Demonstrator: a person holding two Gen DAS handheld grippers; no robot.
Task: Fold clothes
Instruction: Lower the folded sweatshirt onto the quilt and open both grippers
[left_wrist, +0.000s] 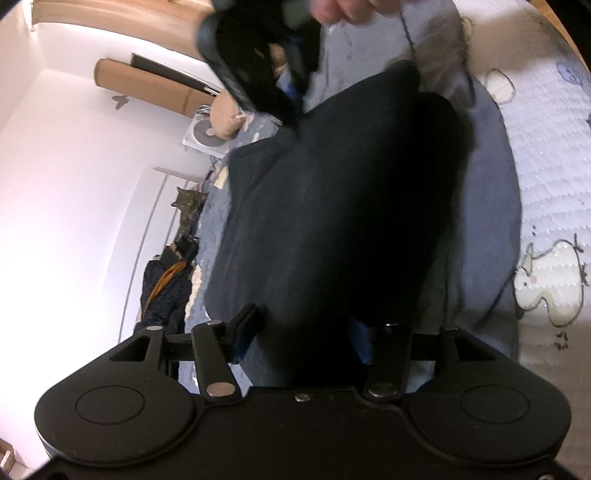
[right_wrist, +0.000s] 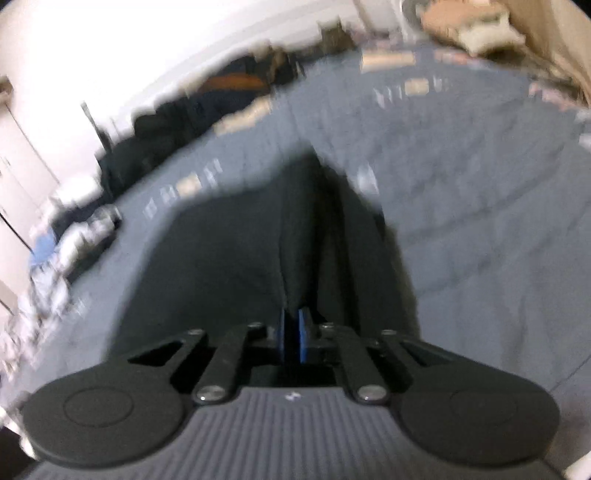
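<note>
- On a blue-grey bedspread (right_wrist: 480, 221), a dark navy garment (left_wrist: 332, 221) lies partly spread, one portion lifted between our two grippers; in the right wrist view the same garment (right_wrist: 229, 258) hangs forward from the tool in a peaked ridge.
- Our right gripper (right_wrist: 293, 336) has its blue pads pressed together with a pinch of the dark cloth between them, so we judge it clamped on the garment.
- Our left gripper (left_wrist: 299, 332) shows its fingers set apart, with dark cloth draped across the gap; whether it actually grips the fabric we cannot tell.
- In the left wrist view the right gripper (left_wrist: 258, 74) appears at the garment's far end, a bare hand (left_wrist: 332, 11) just above it.
- We judge the fold as under way, not finished: the cloth is raised and creased, no neat stacked shape shows, and laying it flat remains.
- Beyond the garment, a white quilt (left_wrist: 546, 166) with cartoon figures lies beside the bedspread, a tabby cat (left_wrist: 186, 206) sits at the bed's edge, and a plush toy (left_wrist: 225, 114) rests near a white wall (left_wrist: 74, 166).
</note>
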